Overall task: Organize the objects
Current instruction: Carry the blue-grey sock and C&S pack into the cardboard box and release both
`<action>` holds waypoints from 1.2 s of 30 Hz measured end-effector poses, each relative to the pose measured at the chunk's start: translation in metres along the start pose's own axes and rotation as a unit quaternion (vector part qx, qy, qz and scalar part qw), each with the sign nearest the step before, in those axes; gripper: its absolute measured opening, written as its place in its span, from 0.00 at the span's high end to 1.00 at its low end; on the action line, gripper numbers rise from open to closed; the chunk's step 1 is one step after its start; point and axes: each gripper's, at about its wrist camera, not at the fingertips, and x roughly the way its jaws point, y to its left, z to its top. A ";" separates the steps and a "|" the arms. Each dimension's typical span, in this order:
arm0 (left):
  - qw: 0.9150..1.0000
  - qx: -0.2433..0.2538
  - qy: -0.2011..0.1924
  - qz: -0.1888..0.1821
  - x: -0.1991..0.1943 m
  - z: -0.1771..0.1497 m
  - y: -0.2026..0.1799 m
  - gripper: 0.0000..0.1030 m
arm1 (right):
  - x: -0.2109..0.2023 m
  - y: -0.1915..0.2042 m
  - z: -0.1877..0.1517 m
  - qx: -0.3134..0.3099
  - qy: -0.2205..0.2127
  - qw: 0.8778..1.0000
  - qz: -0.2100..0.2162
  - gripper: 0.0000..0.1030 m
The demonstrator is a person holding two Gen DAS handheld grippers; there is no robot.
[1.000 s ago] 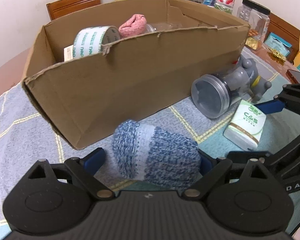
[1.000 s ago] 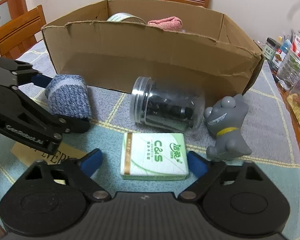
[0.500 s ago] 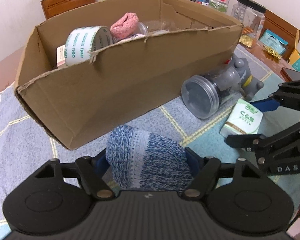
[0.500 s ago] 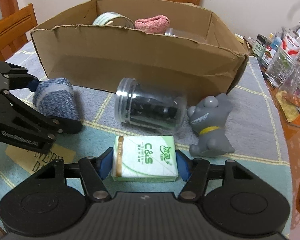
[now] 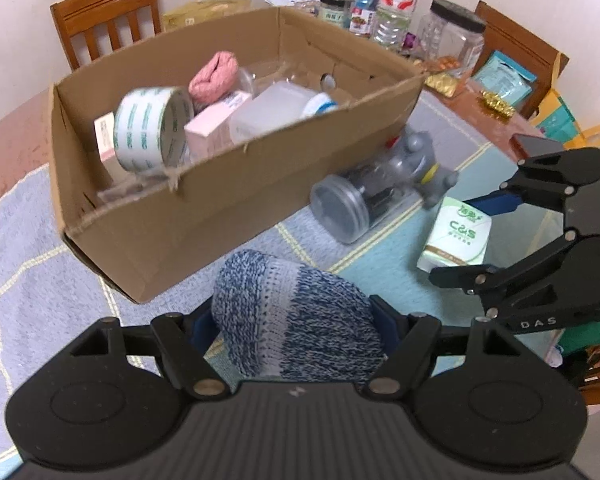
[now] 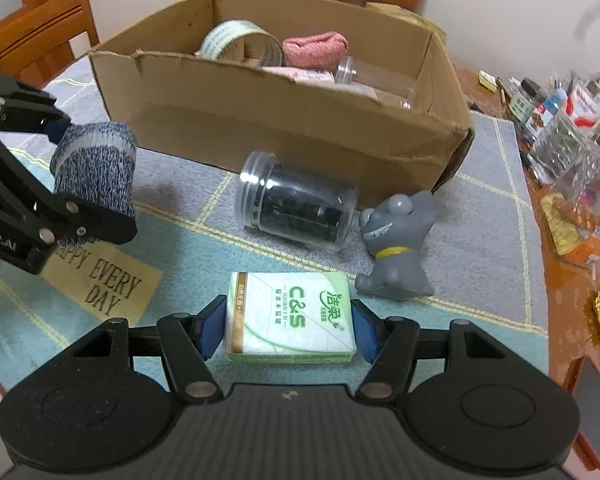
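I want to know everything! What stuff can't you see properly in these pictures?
- Cardboard box, right wrist view: its near wall hides the bottom.
- Clear jar: dark contents too blurred to name.
- Rolled blue sock, left wrist view: underside hidden by the gripper body.
- Bottles: labels too small.

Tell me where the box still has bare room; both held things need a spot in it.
The cardboard box looks free along its right end, beyond the clear jar. Its left half is crowded: tape roll, pink sock, pink carton.
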 end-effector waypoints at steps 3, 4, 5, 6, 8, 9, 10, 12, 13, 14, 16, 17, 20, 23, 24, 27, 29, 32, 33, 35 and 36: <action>1.000 -0.004 -0.007 -0.001 -0.015 0.010 0.000 0.27 | -0.012 -0.002 0.005 -0.003 -0.004 1.000 0.010 0.33; 1.000 -0.005 -0.010 -0.001 -0.018 0.014 0.001 0.27 | -0.016 -0.003 0.007 -0.003 -0.006 1.000 0.014 0.33; 1.000 -0.005 -0.014 -0.002 -0.023 0.019 0.001 0.27 | -0.021 -0.004 0.010 -0.003 -0.008 1.000 0.019 0.33; 1.000 -0.005 -0.019 -0.002 -0.027 0.024 0.001 0.27 | -0.025 -0.005 0.013 -0.004 -0.010 1.000 0.022 0.33; 1.000 -0.004 -0.028 0.000 -0.036 0.034 0.000 0.27 | -0.033 -0.007 0.020 -0.010 -0.018 0.999 0.025 0.33; 0.999 -0.003 -0.034 0.000 -0.041 0.039 0.000 0.26 | -0.037 -0.007 0.023 -0.013 -0.022 0.999 0.025 0.33; 0.999 -0.003 -0.039 0.002 -0.044 0.045 0.000 0.26 | -0.041 -0.008 0.026 -0.015 -0.026 0.999 0.024 0.33; 0.999 -0.002 -0.049 0.012 -0.049 0.057 0.000 0.26 | -0.049 -0.011 0.034 -0.021 -0.034 0.999 0.024 0.33; 0.998 -0.002 -0.055 0.017 -0.050 0.061 0.000 0.26 | -0.052 -0.012 0.038 -0.022 -0.038 0.999 0.023 0.33; 0.998 -0.004 -0.061 0.020 -0.051 0.066 0.001 0.26 | -0.054 -0.014 0.042 -0.022 -0.042 0.999 0.022 0.33; 0.997 -0.008 -0.071 0.022 -0.051 0.077 0.002 0.26 | -0.058 -0.018 0.051 -0.021 -0.046 0.999 0.019 0.33; 0.997 -0.010 -0.076 0.022 -0.051 0.082 0.004 0.26 | -0.060 -0.022 0.056 -0.020 -0.049 0.998 0.018 0.33; 0.996 -0.016 -0.087 0.027 -0.047 0.099 0.008 0.26 | -0.064 -0.032 0.069 -0.011 -0.056 0.998 0.022 0.33; 0.995 -0.026 -0.092 0.039 -0.040 0.113 0.012 0.25 | -0.068 -0.040 0.082 -0.004 -0.065 0.997 0.027 0.33; 0.994 -0.028 -0.097 0.041 -0.038 0.117 0.013 0.22 | -0.069 -0.042 0.085 -0.004 -0.069 0.997 0.027 0.33; 0.993 -0.043 -0.099 0.049 -0.029 0.126 0.017 0.02 | -0.072 -0.045 0.097 -0.010 -0.080 0.996 0.023 0.33; 0.992 -0.048 -0.103 0.062 -0.027 0.127 0.019 0.02 | -0.072 -0.048 0.104 -0.013 -0.086 0.996 0.021 0.33; 0.992 -0.052 -0.095 0.069 -0.023 0.124 0.023 0.02 | -0.069 -0.051 0.113 -0.016 -0.089 0.996 0.022 0.33; 0.992 -0.053 -0.096 0.070 -0.023 0.121 0.024 0.02 | -0.067 -0.053 0.116 -0.017 -0.089 0.996 0.022 0.33; 0.992 -0.054 -0.095 0.070 -0.025 0.117 0.027 0.02 | -0.063 -0.055 0.122 -0.020 -0.088 0.996 0.021 0.33; 0.992 -0.055 -0.094 0.071 -0.026 0.115 0.028 0.02 | -0.061 -0.057 0.125 -0.020 -0.088 0.996 0.023 0.33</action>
